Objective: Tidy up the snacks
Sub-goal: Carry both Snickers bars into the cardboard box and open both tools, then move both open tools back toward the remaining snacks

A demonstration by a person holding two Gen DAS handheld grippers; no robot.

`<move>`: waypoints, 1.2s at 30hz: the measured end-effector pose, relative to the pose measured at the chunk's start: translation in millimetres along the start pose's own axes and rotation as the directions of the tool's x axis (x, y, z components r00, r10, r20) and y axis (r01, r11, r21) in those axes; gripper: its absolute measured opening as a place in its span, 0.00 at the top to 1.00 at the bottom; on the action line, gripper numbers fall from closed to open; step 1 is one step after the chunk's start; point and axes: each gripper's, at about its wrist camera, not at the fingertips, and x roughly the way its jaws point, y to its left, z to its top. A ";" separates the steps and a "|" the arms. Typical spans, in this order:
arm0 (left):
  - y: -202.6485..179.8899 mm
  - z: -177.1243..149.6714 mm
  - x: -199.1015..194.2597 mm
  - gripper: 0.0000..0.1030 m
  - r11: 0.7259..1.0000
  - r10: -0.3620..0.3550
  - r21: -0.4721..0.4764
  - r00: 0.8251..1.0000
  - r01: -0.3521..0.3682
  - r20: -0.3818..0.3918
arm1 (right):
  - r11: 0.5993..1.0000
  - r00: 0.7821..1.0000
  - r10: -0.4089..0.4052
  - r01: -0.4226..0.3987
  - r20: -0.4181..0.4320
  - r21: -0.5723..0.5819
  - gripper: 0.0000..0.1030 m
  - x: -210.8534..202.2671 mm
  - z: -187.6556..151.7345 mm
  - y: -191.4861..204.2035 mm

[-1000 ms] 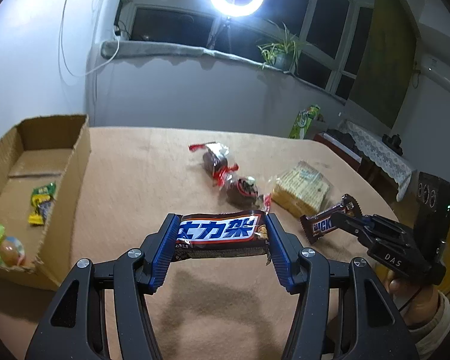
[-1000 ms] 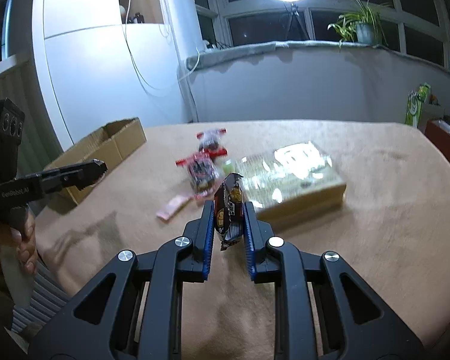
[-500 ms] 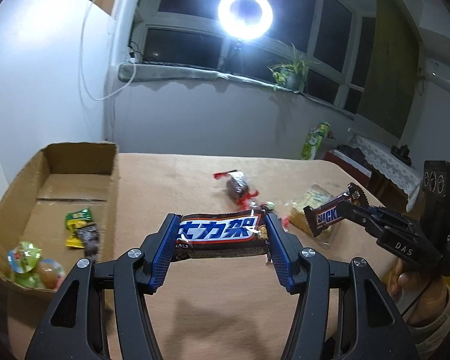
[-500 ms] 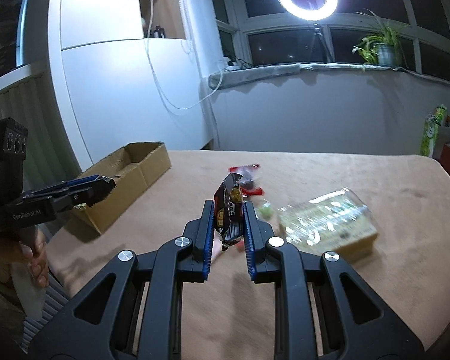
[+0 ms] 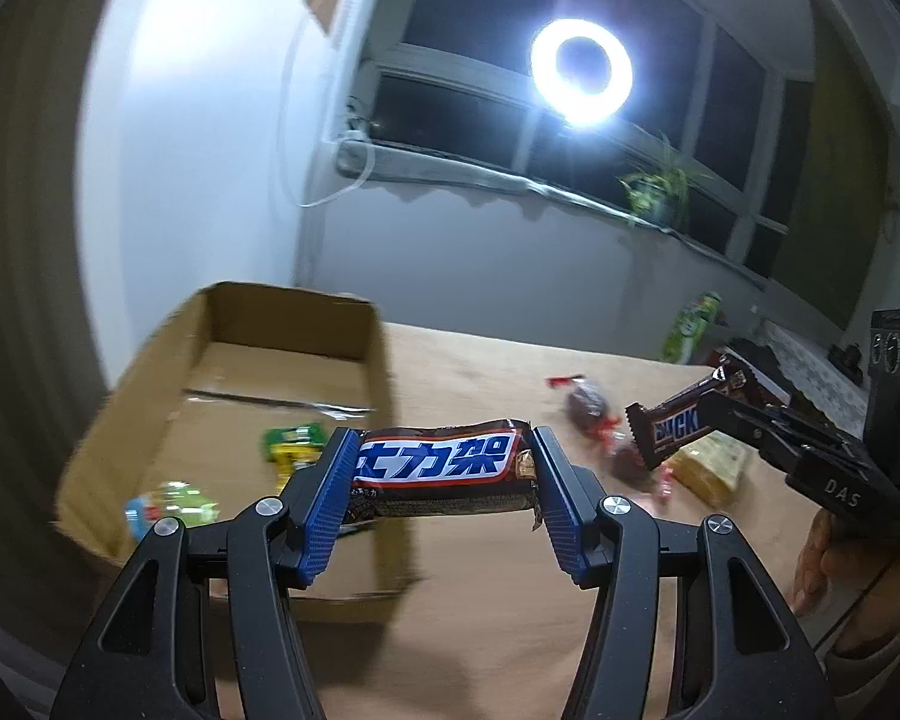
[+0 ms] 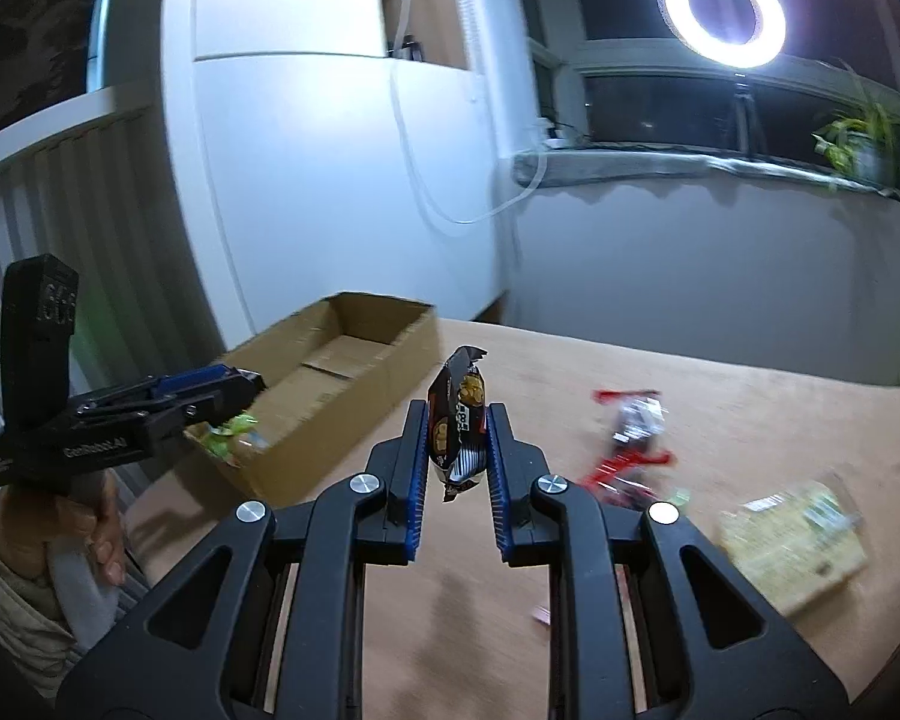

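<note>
Both grippers carry a chocolate bar each, up off the table beside the cardboard box.

Left gripper [image 5: 444, 474] clamps a Snickers bar [image 5: 441, 462] crosswise, 1 blue pad pressed against each end, and just past its left finger lies the open cardboard box [image 5: 384, 372] with green and yellow sweets [image 5: 291, 444] on its floor. Right gripper [image 6: 457, 438] is nearly closed on a smaller Snickers bar [image 6: 459, 420] (held upright, edge-on to its own camera, so the label shows only from the left view [image 5: 678, 429]). Ahead and to the right of the right gripper, on the tan table [image 6: 750, 384], lie red-ended wrapped sweets [image 6: 633, 420] and a pale cracker pack [image 6: 792, 534]; the box [image 6: 342, 384] sits ahead to its left.
</note>
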 end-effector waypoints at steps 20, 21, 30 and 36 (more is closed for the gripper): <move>78.3 -3.5 -4.6 0.45 0.989 0.096 -0.111 0.995 -0.096 -0.007 | 0.958 0.973 0.231 -0.228 0.000 -0.172 0.82 99.6 59.0 122.2; 79.5 -4.1 -3.5 0.44 0.989 0.090 -0.116 0.996 -0.091 -0.011 | 0.956 0.971 0.239 -0.236 -0.005 -0.174 0.82 106.6 60.9 125.0; 85.9 -7.4 -9.5 0.28 0.984 0.102 -0.143 0.995 -0.102 -0.004 | 0.965 0.976 0.219 -0.214 0.017 -0.148 0.37 108.0 58.1 112.7; 90.3 -7.7 -22.0 0.28 0.979 0.129 -0.163 0.992 -0.125 0.015 | 0.977 0.986 0.164 -0.158 0.029 -0.141 0.30 82.9 36.0 104.3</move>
